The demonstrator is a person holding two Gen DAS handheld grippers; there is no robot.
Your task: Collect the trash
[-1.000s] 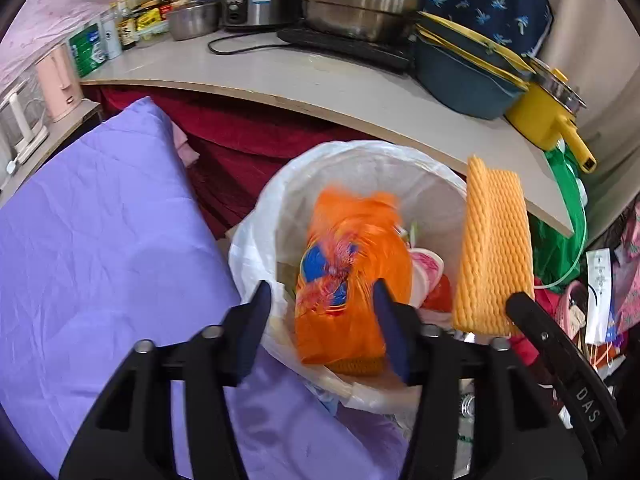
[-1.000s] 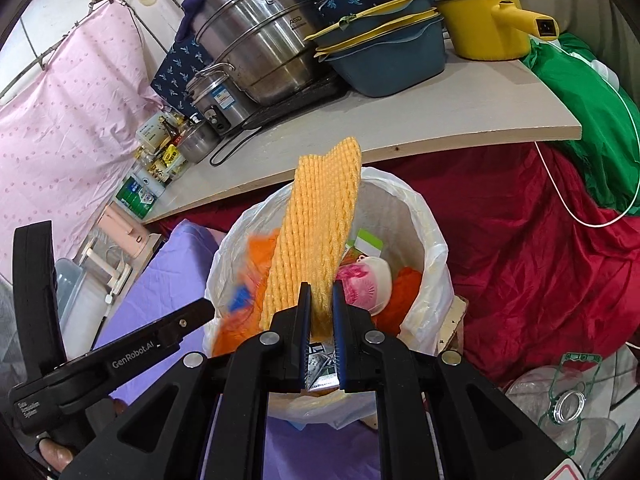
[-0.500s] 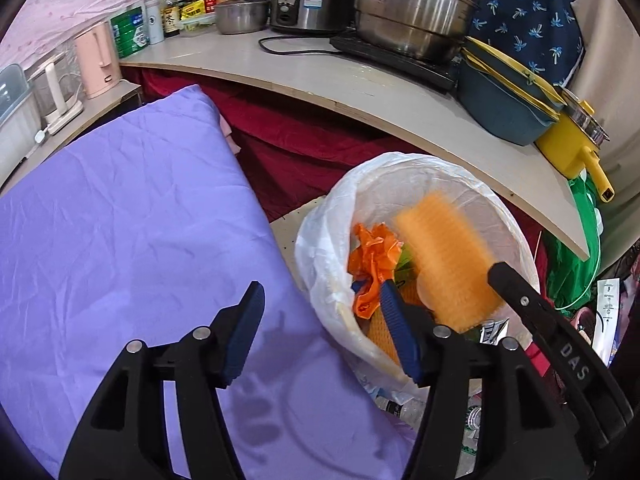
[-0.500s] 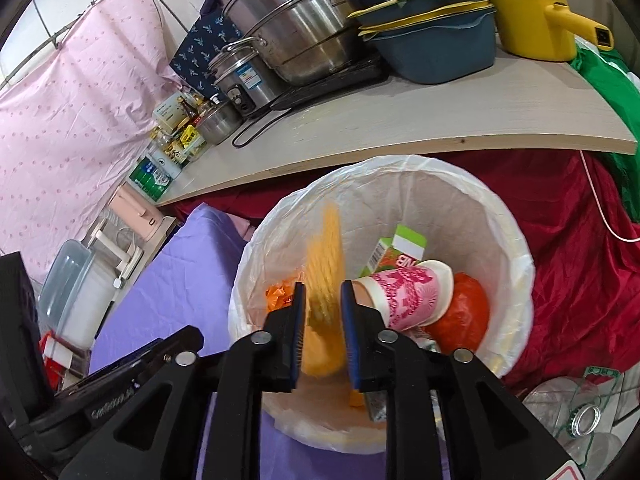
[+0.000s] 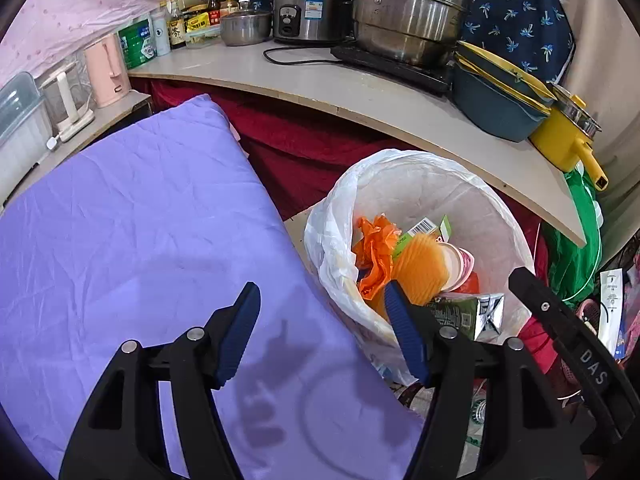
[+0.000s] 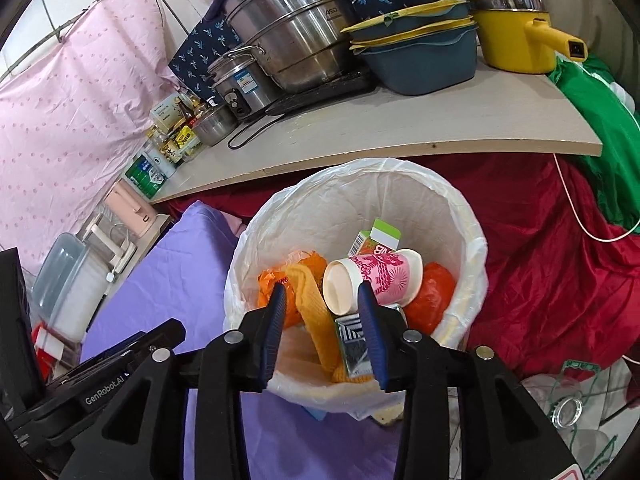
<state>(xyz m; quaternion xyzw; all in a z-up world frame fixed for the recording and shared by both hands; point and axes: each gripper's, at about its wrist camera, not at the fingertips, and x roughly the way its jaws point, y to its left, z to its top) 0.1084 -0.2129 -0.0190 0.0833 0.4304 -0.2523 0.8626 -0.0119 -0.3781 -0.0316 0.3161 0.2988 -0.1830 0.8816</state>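
A trash bin lined with a white bag [image 5: 404, 176] [image 6: 460, 208] stands beside the purple-covered surface. Inside lie an orange foam net [image 6: 316, 312] [image 5: 420, 268], an orange plastic bag [image 5: 374, 252], a pink paper cup [image 6: 372, 276], a green carton [image 6: 380, 236] and a silver-green pouch [image 5: 464, 312]. My right gripper [image 6: 323, 292] is open and empty just above the bin, the foam net lying loose below it. My left gripper [image 5: 320, 292] is open and empty over the edge of the purple sheet, left of the bin.
A purple sheet [image 5: 120, 220] covers the surface on the left. A wooden counter [image 5: 380, 100] behind the bin carries steel pots [image 5: 408, 12], a rice cooker, blue basins and a yellow pot [image 6: 516, 40]. Red cloth [image 6: 560, 260] hangs below it. Clutter lies on the floor at right.
My right gripper opened and the orange foam net dropped into the bin. My left gripper drew back left, away from the bin, leaving the orange bag inside.
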